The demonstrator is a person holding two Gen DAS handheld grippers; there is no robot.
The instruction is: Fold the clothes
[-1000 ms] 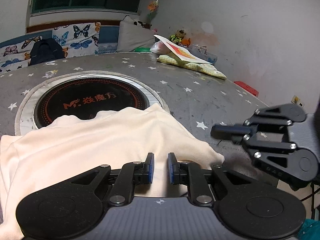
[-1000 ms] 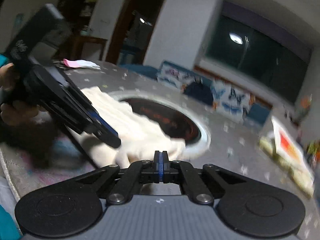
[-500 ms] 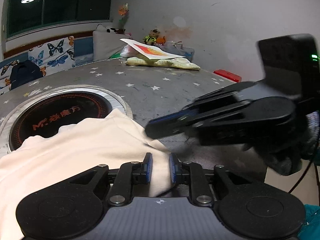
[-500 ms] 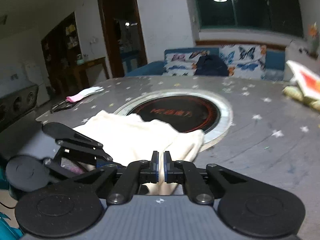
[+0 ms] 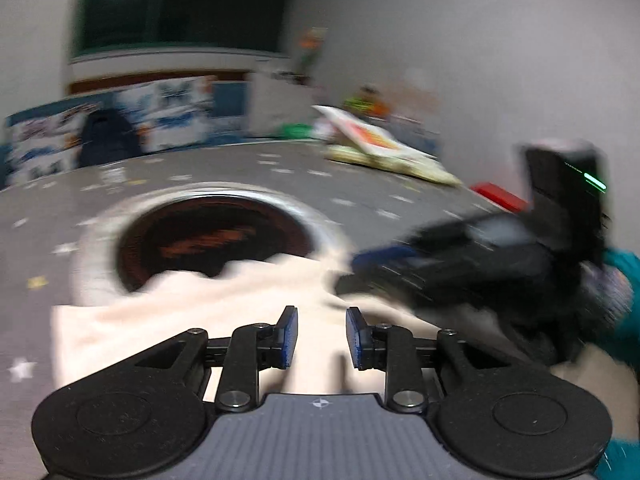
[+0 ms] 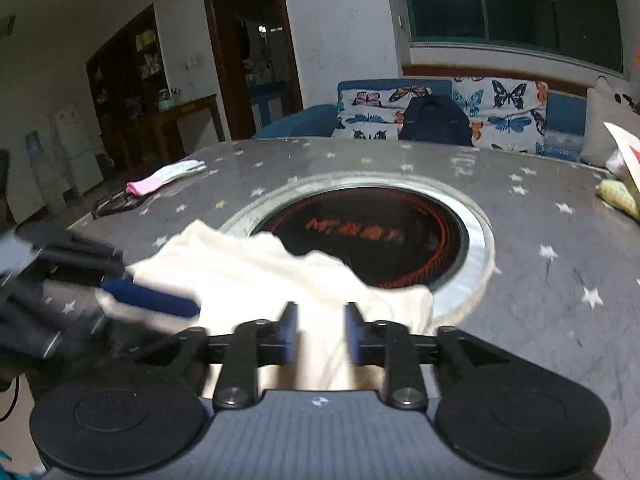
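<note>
The cream garment (image 6: 256,276) lies bunched on the starred worktop (image 6: 532,216), overlapping the round hotplate (image 6: 372,236). Left gripper (image 5: 319,336) and right gripper (image 6: 319,334) jaws have just been opening, part-open and gripping nothing. Risk: the loose fold may spring apart.

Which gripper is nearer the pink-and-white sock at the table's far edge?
Left. The left gripper sits on the sock's side of the cream garment; the right gripper, jaws just opened over the cloth, is further toward the round cooktop.
</note>
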